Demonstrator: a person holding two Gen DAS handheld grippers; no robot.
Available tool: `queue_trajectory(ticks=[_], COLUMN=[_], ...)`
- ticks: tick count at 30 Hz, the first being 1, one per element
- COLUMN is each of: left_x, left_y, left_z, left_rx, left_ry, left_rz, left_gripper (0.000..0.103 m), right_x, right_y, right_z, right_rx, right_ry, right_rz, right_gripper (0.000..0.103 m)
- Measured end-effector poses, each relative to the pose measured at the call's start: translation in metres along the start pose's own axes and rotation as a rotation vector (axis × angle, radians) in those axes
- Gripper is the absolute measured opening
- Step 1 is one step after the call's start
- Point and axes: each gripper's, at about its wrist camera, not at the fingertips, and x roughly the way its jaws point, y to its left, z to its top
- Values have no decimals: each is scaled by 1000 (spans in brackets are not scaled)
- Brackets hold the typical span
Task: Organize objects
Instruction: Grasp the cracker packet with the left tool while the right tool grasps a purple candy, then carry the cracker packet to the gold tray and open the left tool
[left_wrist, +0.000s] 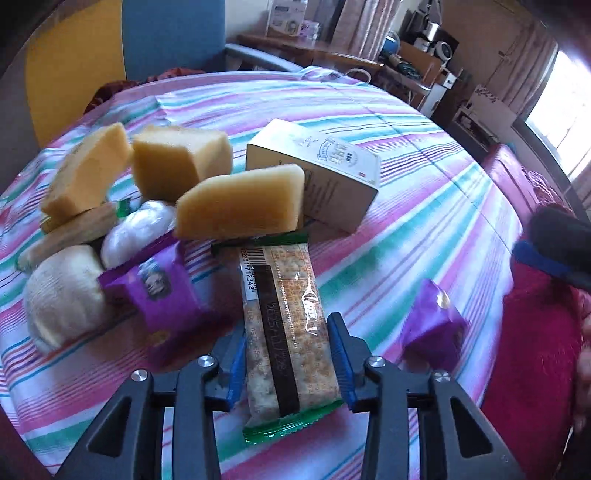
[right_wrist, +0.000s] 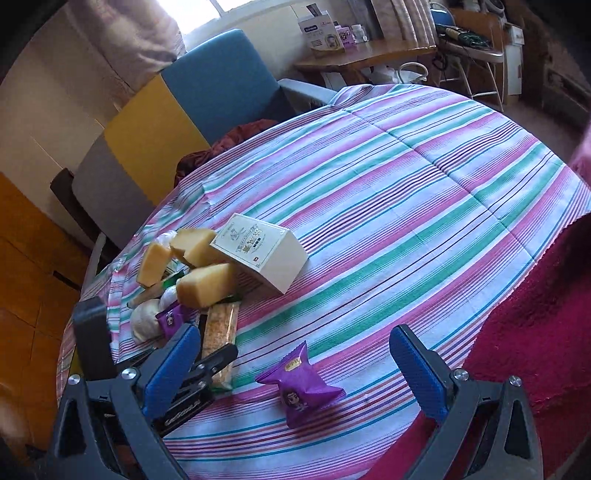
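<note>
Left gripper (left_wrist: 291, 354) clamped on cracker packet (left_wrist: 284, 295), blue pads pressing both long edges; packet extends ahead to a yellow sponge (left_wrist: 240, 203) and cream box (left_wrist: 317, 173). Right gripper (right_wrist: 295, 369) jaws wide apart, nothing held; purple snack packet (right_wrist: 299, 387) lies between them on the striped tablecloth (right_wrist: 406, 184).
</note>
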Motion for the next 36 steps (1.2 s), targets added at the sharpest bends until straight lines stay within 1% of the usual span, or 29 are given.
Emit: queue_trajectory(ticks=[3, 6, 8, 11, 14, 18, 22, 24, 25, 26, 28, 29, 33, 36], left_x=[-17, -29, -41, -55, -66, -70, -67, -64, -65, -65, -67, -70, -84, -112], left_y=[6, 17, 23, 32, 43, 55, 53, 52, 52, 50, 48, 50, 51, 56], left_z=[-24, -50, -66, -88, -104, -109, -110, -109, -110, -111, -113, -115, -117, -118], left_rx=[17, 21, 33, 35, 12, -34, -51, -53, -56, -58, -66, -75, -96, -125], left_ry=[-9, -3, -26, -46, -63, -70, -85, -94, -99, -102, -106, -107, -130, -183], left_rz=[-11, 5, 12, 23, 27, 29, 16, 17, 17, 18, 20, 20, 2, -8], left_gripper=[39, 39, 39, 39, 39, 39, 39, 39, 39, 39, 38, 38, 38, 38], right_x=[11, 21, 26, 38, 50, 64, 77, 83, 86, 89, 95, 97, 97, 93], right_y=[4, 13, 19, 32, 43, 50, 56, 57, 57, 57, 56, 56, 56, 52], right_z=[0, -2, -4, -8, -12, -17, -21, -22, -22, -23, -23, -23, -20, -16], right_rx=[-24, -79, -123, -214, -298, -375, -438, -457, -466, -477, -485, -491, -502, -492], right_ry=[66, 126, 162, 229, 294, 365, 427, 450, 461, 472, 492, 495, 478, 458], right_rz=[9, 15, 10, -19, -64, -151, -230, -263, -280, -294, -303, -311, -296, -290], right_gripper=[99, 96, 93, 87, 85, 77, 70, 63, 62, 57, 43, 32, 31, 31])
